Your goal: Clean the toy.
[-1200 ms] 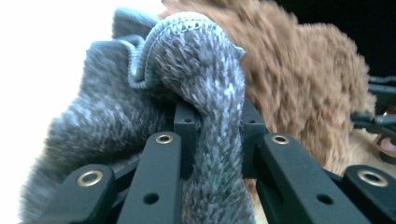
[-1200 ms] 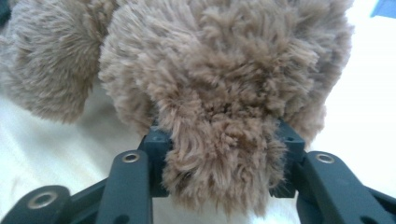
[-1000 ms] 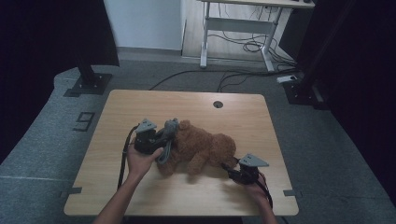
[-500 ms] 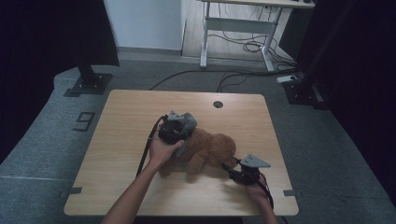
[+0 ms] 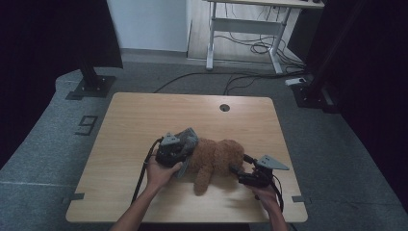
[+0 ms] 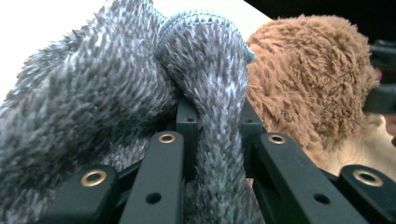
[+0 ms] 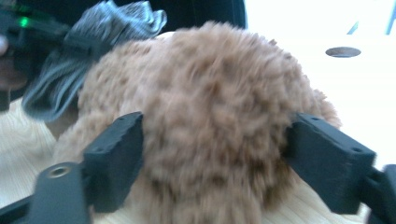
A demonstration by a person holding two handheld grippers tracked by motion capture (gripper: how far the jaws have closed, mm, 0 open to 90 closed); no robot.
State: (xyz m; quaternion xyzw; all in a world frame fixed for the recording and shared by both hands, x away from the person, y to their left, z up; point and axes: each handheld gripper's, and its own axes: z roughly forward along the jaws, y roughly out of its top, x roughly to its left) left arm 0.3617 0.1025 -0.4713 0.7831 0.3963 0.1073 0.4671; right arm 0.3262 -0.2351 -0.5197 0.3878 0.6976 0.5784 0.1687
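Both forearms enter from the near edge of the wooden table (image 5: 144,115). The left forearm runs up and slightly rightward; its hand wraps the body of the left gripper (image 5: 179,147), which points toward the table's right side. The right forearm is shorter in frame; its hand holds the right gripper (image 5: 239,169) low over the tabletop, pointing left and slightly away from the person, with its grey three-cornered plate on top.

Left gripper (image 6: 212,121): the jaws are clenched on a fold of grey knitted cloth (image 6: 205,79). In the left gripper view the fold rises between the two black jaws and bulges above them. The rest of the cloth bunches to the left of that view.

Right gripper (image 7: 212,140): the jaws have just been opening and now stand wide on either side of the brown plush toy (image 7: 205,107). Whether the pads touch the fur at the sides cannot be told; no squeeze is visible.

The brown plush toy (image 5: 216,156) lies on the table between the two grippers, slightly nearer the person than the table's centre, with one limb extending toward the near edge. The grey knitted cloth (image 5: 188,137) sits at the toy's left end, touching it.

Farther off, a round cable hole (image 5: 224,107) lies near the far table edge.
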